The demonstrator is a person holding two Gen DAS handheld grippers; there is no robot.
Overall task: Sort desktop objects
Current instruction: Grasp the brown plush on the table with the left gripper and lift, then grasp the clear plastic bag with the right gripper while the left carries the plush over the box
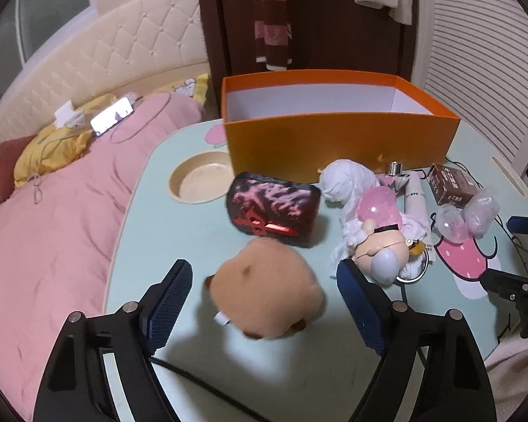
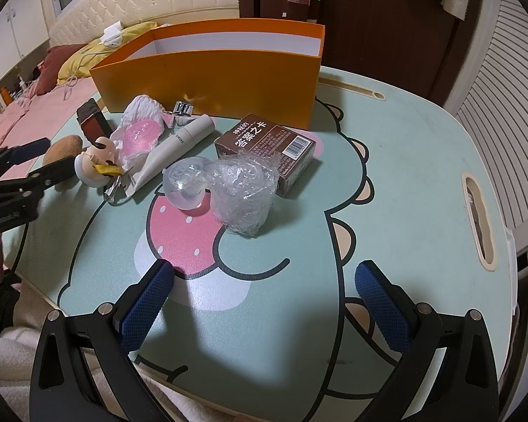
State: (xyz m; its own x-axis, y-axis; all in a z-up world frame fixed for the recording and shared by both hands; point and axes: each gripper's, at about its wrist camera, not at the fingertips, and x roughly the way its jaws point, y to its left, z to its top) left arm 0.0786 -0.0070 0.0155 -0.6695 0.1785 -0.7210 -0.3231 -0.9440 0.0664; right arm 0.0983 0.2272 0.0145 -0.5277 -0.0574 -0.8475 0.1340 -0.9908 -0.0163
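Your left claw (image 1: 264, 281) is spread wide, straddling the brown plush toy (image 1: 264, 292) that sits on the tabletop (image 1: 179, 232) between its pads. The doll keychain (image 1: 380, 246) lies just off its right pad (image 1: 355, 299); close carelessly and you could snag or shove it. Soft plush may squash and slip. Your right claw (image 2: 264, 292) is released too, with nothing between its pads, and the orange box (image 1: 338, 140) stands beyond both.
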